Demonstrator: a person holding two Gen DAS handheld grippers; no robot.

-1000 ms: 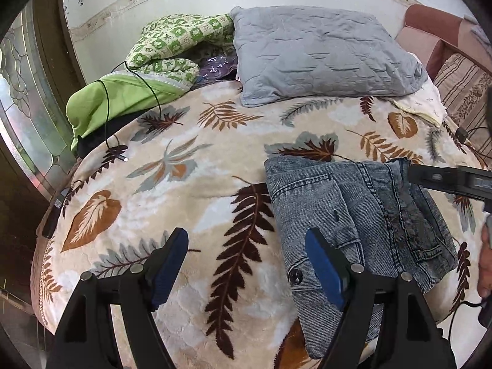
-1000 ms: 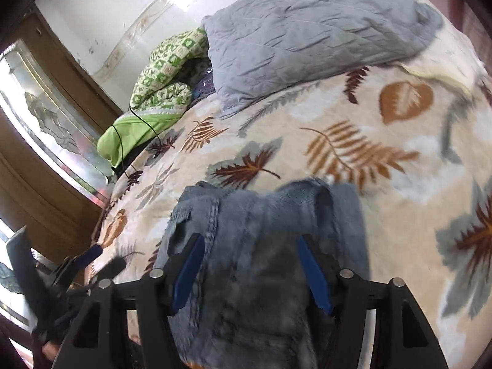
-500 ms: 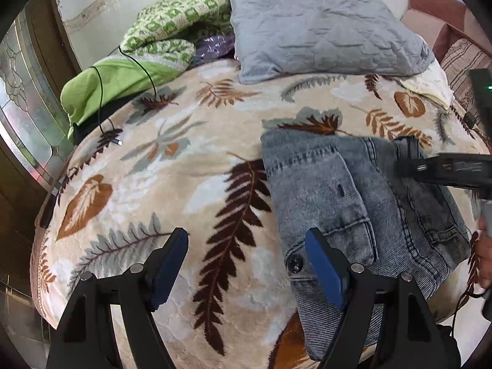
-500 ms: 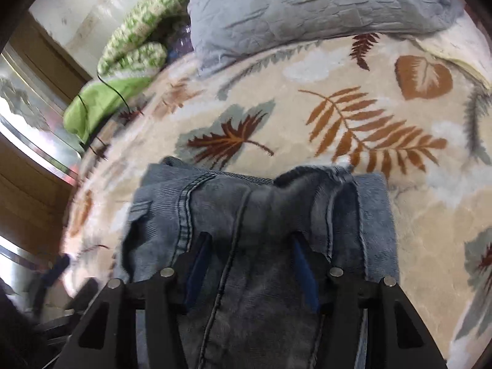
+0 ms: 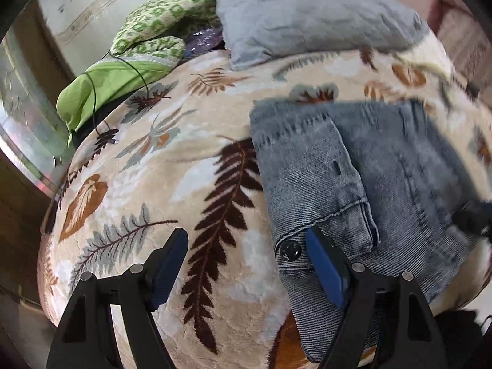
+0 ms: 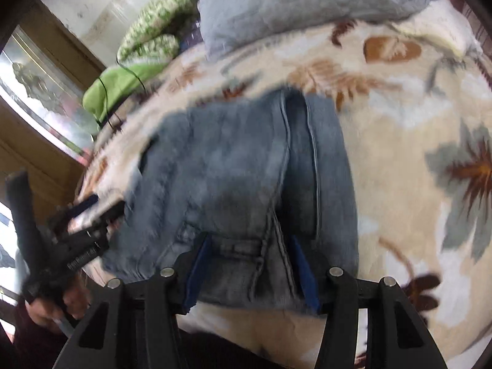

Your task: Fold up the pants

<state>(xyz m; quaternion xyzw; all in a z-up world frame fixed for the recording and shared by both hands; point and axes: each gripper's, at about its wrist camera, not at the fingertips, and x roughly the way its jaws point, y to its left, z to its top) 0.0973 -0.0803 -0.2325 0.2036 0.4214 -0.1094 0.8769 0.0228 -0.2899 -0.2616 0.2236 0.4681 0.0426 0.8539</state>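
Spreading across the whole bed, leaf-print blanket carrying the folded jeans, with grey pillow lying well beyond the jeans toward the wall and green bedding bunched far off to the jeans' left. Sitting as a compact denim bundle near the bed's front edge, waistband button facing forward. Hovering at the jeans' left front corner, left gripper gaping wide, holding nothing, one blue pad just beside the button. Straddling the jeans' near edge, right gripper standing open around the seam, probably not pinching yet, though motion blur is making contact hard to judge. Judging the fold as nearly finished: pressing and squaring the bundle, keeping both tools low over the jeans, aligning edges before letting go, avoiding snagging the top layer while pulling away.
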